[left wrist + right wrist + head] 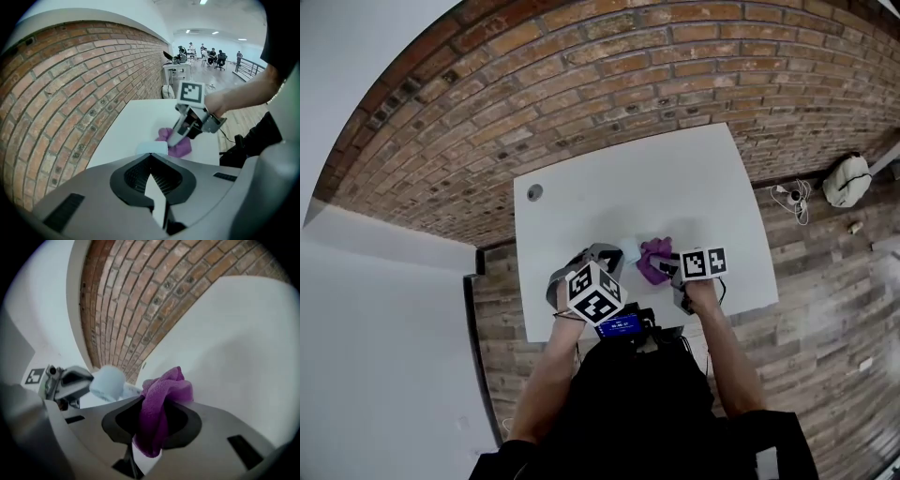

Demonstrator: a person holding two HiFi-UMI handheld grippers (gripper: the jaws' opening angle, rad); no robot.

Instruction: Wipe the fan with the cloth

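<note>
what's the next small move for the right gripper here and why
Probably ease the right gripper a little toward the fan until the cloth presses on it, then rub. The cloth is pinched in its jaws and bunches out front, the left gripper looks shut on the fan at its tips, and a small gap shows between cloth and fan.

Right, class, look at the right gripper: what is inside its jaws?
A bunched purple cloth is pinched inside the right gripper, spilling out above and below the jaws. It covers the jaws' inner faces and the strip of white table directly behind it.
</note>
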